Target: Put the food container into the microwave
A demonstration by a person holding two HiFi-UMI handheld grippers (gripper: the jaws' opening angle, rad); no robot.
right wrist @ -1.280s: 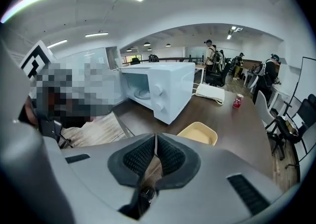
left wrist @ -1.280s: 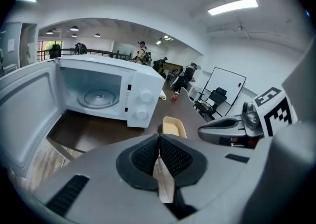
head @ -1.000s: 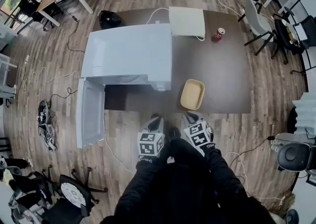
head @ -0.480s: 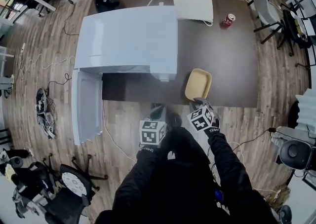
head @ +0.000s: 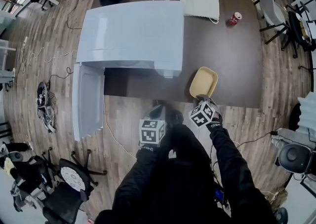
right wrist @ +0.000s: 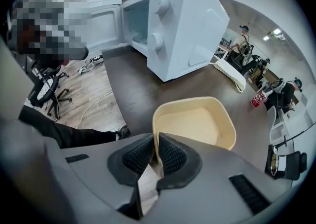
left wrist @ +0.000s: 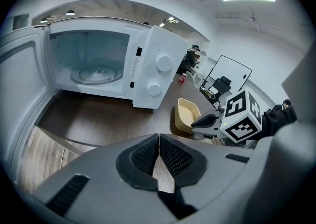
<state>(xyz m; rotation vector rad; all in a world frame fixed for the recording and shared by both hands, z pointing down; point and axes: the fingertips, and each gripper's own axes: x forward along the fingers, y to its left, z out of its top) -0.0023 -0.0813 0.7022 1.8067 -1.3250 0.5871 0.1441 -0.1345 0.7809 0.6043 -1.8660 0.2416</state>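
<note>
A dark worktop stands on a wood floor among office chairs and loose cables. The microwave fills the worktop's left side, its door swung open past the near edge. The food container sits at the near edge, right of the microwave. The right tongs have just come down to it and been closing, and its near rim is now clamped between them. The left tongs are together and empty, just off the near edge. Lifting it toward the open cavity looks next.
</note>
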